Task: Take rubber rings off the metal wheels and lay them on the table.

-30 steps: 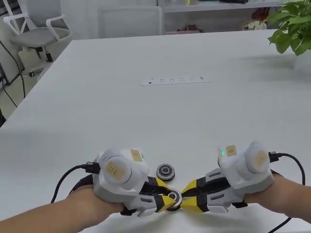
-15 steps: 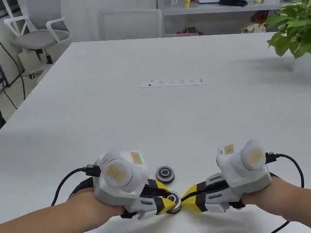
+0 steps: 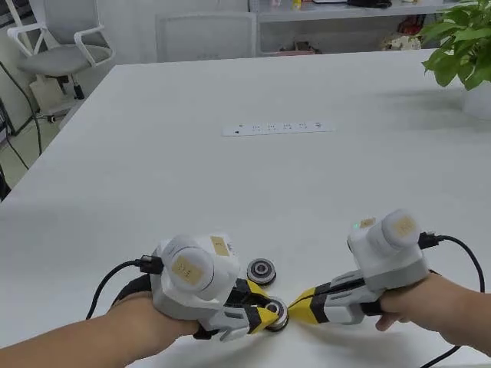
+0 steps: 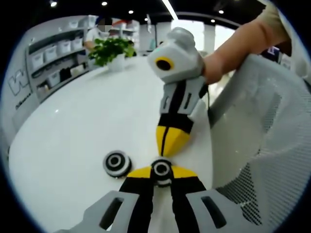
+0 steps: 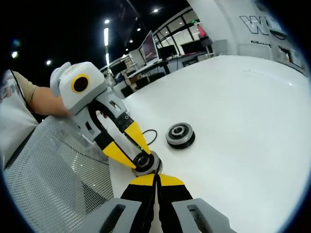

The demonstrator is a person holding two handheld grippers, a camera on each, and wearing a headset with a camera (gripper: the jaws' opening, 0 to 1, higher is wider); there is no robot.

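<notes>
My left gripper (image 3: 270, 314) (image 4: 161, 172) is shut on a small metal wheel (image 3: 275, 312) (image 4: 161, 168) (image 5: 146, 162) with a black rubber ring, just above the table's near edge. From the right, my right gripper (image 3: 299, 305) (image 5: 155, 179) meets it with its yellow jaws shut and its tips against the wheel's rim. Whether a bit of the ring is pinched between them is too small to tell. A second wheel (image 3: 261, 270) (image 4: 117, 163) (image 5: 181, 134), ring still on, lies flat on the white table (image 3: 230, 192) just beyond the held one.
A recessed socket strip (image 3: 278, 127) sits mid-table and a green plant (image 3: 460, 46) at the far right. An office chair (image 3: 61, 46) stands past the far left corner. A mesh chair back (image 4: 262, 145) (image 5: 53, 165) is close behind the near table edge.
The right gripper's body has lifted and tilted while its tips stayed at the held wheel. The left gripper and the loose wheel have barely moved.
</notes>
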